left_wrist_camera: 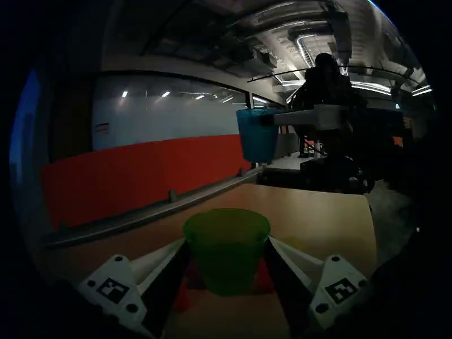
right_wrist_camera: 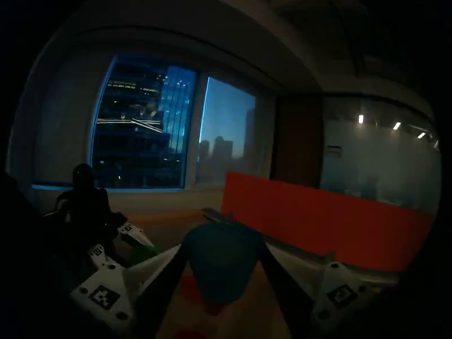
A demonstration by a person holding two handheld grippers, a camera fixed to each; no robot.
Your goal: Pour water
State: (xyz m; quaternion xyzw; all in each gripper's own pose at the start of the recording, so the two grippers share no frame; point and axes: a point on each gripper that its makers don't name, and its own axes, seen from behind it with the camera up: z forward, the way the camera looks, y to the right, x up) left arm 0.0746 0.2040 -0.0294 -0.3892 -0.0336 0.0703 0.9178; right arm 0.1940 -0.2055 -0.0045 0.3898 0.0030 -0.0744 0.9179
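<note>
A green cup [left_wrist_camera: 227,248] stands upright between the fingers of my left gripper [left_wrist_camera: 227,265], which is shut on it just above the wooden table [left_wrist_camera: 322,220]. Farther off, the blue cup [left_wrist_camera: 257,134] hangs in the air, held by the other gripper [left_wrist_camera: 294,117]. In the right gripper view the same blue cup [right_wrist_camera: 222,265] sits between my right gripper's [right_wrist_camera: 222,277] fingers, which press on both its sides. At lower left there, the left gripper [right_wrist_camera: 121,240] and a bit of the green cup [right_wrist_camera: 144,254] appear beside a dark hand.
A red partition [left_wrist_camera: 141,175] with a frosted glass panel above runs along the table's far left side. A dark camera rig [left_wrist_camera: 333,164] stands beyond the table end. Large windows [right_wrist_camera: 169,130] show a night skyline.
</note>
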